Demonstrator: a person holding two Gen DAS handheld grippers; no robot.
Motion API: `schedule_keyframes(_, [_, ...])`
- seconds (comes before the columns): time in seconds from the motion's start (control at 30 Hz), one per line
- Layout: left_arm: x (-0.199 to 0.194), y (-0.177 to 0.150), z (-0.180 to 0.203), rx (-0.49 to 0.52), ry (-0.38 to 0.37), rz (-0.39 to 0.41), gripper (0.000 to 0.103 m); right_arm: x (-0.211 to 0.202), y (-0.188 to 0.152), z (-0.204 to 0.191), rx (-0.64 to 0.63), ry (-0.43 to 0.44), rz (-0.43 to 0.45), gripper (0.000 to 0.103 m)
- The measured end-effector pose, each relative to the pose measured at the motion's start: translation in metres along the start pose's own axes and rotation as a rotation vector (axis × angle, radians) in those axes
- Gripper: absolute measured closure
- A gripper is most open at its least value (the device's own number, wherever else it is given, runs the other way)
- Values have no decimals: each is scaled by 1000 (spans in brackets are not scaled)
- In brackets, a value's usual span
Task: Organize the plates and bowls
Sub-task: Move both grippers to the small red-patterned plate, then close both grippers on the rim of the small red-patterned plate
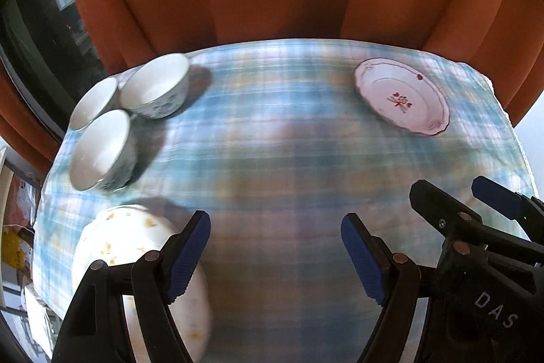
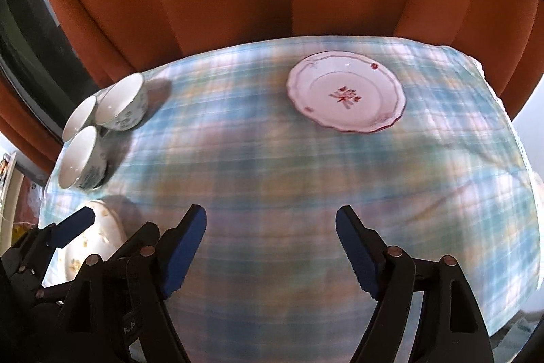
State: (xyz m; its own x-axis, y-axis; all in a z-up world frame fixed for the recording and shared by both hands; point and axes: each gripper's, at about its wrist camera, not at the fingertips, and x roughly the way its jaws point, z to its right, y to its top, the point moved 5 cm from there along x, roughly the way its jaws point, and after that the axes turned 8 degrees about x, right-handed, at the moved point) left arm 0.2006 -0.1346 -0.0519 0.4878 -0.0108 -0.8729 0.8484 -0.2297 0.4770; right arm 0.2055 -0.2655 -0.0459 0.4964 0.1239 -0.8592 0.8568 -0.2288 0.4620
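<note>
Plates and bowls lie apart on our checked tablecloth [image 2: 272, 165]; taking the red-flowered plate [image 2: 346, 92] as our mark, three bowls [image 2: 120, 104] huddle touching far to its left, and a yellow-speckled plate [image 1: 136, 247] sits nearer us below them; our left gripper [image 1: 275, 257] and right gripper [image 2: 270, 250] both hang spread and empty; we judge the china stiff, slick, breakable, best pinched at a rim.

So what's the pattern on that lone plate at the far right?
White plate with small red floral motifs and a red-edged scalloped rim; clearest in the right wrist view.
</note>
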Motion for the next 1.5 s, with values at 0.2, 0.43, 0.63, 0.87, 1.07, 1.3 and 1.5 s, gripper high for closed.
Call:
schedule_keyframes(0.2, [11,31,47,-32,20,52,22,7,31,46,-19,21,19,22])
schedule_keyframes(0.43, [33,73,85,-44,34,85,29,19,74,88,-12,-13,70,22])
schedule_keyframes(0.63, [67,106,98,-20,77,64,29,49,105,112,23,-17,70,22])
schedule_keyframes(0.87, [115,134,101,-74,85,20,32,94,142,128,18,-62,110,36])
schedule_keyframes(1.07, [150,148,109,-90,76,-11,35,134,156,144,51,-66,57,36])
schedule_keyframes(1.3, [171,152,113,-88,57,-39,45,163,164,151,58,-73,13,37])
schedule_keyframes(1.5, [173,158,114,-94,56,-38,52,178,160,149,46,-74,-19,56])
